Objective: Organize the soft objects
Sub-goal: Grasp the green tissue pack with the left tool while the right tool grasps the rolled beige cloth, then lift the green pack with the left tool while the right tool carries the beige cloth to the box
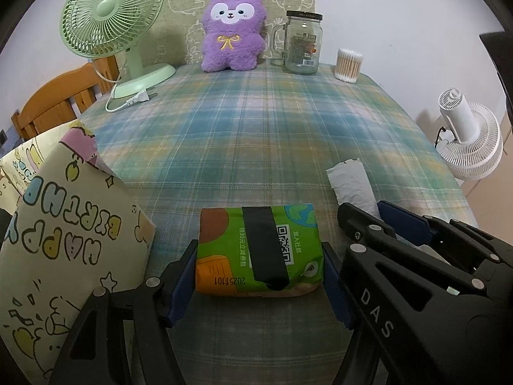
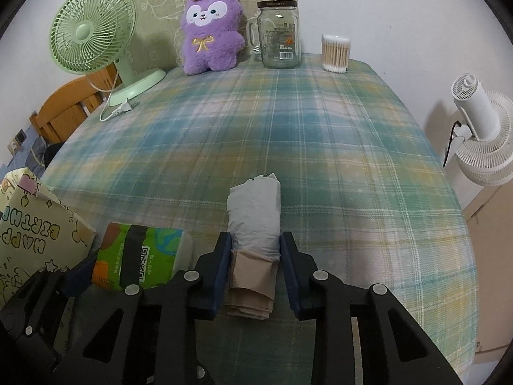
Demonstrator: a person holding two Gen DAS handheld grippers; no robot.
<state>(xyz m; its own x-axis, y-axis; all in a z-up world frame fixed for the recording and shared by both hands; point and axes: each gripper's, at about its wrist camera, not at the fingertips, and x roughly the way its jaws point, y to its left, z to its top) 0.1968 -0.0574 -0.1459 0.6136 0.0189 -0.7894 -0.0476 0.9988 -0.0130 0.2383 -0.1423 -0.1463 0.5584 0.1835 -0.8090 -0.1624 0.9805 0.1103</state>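
We hold the right gripper [image 2: 255, 250] with jaws closed on the grey roll [image 2: 255, 211] near the bench's front edge; best to lift straight, keeping the squeeze light so the soft roll, beige at its near end, does not slip. Left gripper [image 1: 259, 266] jaws grip the green tissue pack [image 1: 258, 250] just beside it.

At my table's [image 1: 256, 122] far edge: green desk fan [image 1: 109, 22] left, unplugged cord beside its base; glass jar mug [image 1: 301, 43]; cotton swab tub [image 1: 348, 64]. White fan [image 1: 471, 134] off right
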